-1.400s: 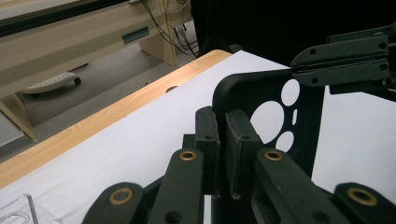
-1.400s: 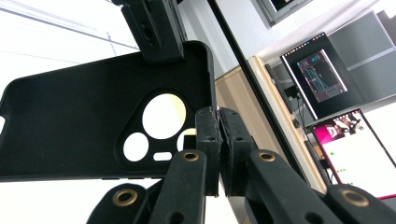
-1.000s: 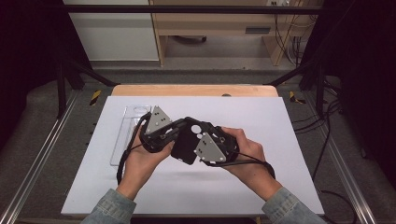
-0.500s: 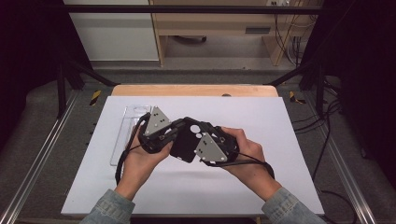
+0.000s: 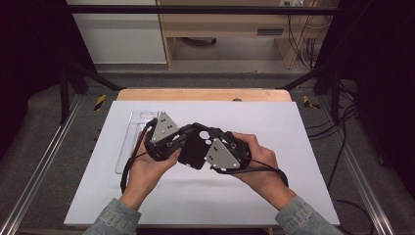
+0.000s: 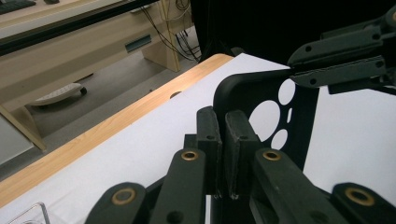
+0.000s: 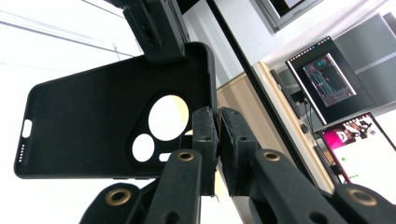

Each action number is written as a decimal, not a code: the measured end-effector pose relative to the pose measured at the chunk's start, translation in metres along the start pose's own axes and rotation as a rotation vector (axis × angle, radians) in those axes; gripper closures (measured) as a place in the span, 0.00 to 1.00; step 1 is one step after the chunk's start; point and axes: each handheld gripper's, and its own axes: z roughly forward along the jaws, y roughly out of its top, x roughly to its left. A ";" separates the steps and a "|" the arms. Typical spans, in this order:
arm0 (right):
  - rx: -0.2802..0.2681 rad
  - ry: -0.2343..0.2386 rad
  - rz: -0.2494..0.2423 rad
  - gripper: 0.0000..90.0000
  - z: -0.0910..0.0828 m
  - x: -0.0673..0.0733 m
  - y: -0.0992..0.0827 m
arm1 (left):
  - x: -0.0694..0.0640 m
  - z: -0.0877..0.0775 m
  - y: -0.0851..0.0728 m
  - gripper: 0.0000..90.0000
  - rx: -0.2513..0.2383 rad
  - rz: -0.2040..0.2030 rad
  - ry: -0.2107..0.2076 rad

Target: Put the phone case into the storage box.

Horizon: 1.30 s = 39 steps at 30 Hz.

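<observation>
Both grippers meet above the white mat (image 5: 293, 147), and a black phone case (image 5: 193, 149) hangs between them. Left gripper (image 6: 223, 140) has its jaws pressed together on the case edge, below the camera holes. Right gripper (image 7: 217, 135) pinches the opposite rim beside the big round hole; its jaws have just been opening slightly, yet the rim stays between the pads. From above, the grey plates hide both grips, but a clear plastic tray (image 5: 133, 139) appears on the mat, left of the case.
</observation>
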 end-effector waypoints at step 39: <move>-0.008 0.003 0.030 0.64 0.002 0.001 -0.001 | 0.003 0.001 -0.007 0.95 0.004 -0.007 0.013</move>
